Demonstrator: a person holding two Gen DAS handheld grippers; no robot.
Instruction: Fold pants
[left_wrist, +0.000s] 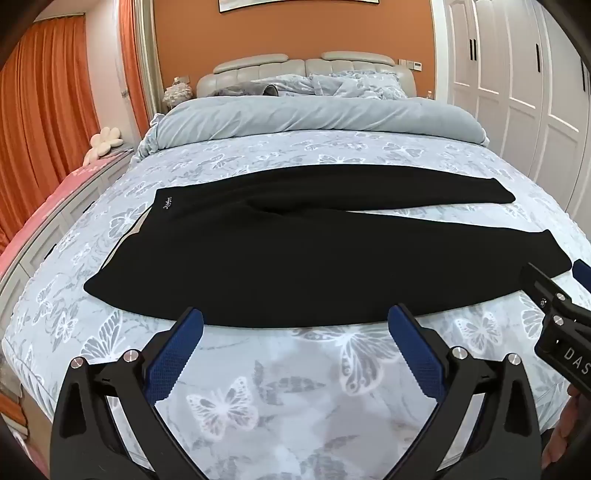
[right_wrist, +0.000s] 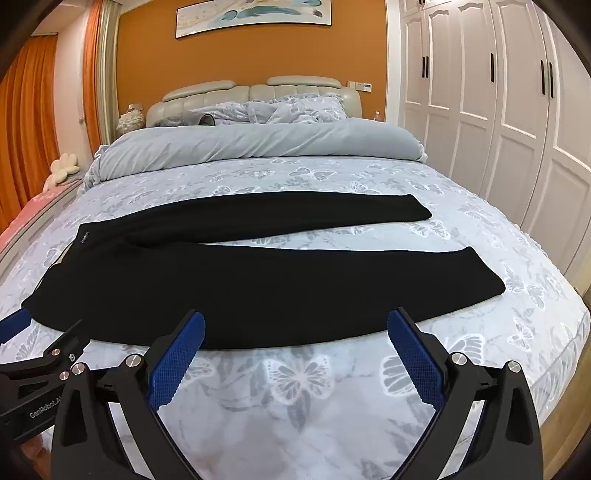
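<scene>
I am looking across the wide bed with its pale blue butterfly-print cover (left_wrist: 295, 398), and lying flat across the middle of it are the black knit pants (left_wrist: 258, 266) — waistband toward my left, both legs running out to my right and splaying apart in a narrow V. The far leg is lying straight; the near leg is bowing slightly toward me, its long edge lying just ahead of both sets of fingers.

I am holding the left gripper (left_wrist: 295, 326) low over the cover with its blue textured pads spread wide and nothing between them. The right gripper (right_wrist: 295, 326) is hovering the same way, jaws wide apart and empty, further along the near leg toward the cuff.

I am judging the fabric to be soft, light and limp, matte enough that it should not be slipping in the ribbed pads. It will be sagging between two grip points and probably dragging on the cover, so I am expecting to lift it well clear as I carry it.

For the first fold I am thinking of pinching the near leg's outer edge — the left pads near the waistband (left_wrist: 125, 254), the right pads near the near cuff (right_wrist: 484, 277) — and taking only this leg's layers, not the cover beneath.
</scene>
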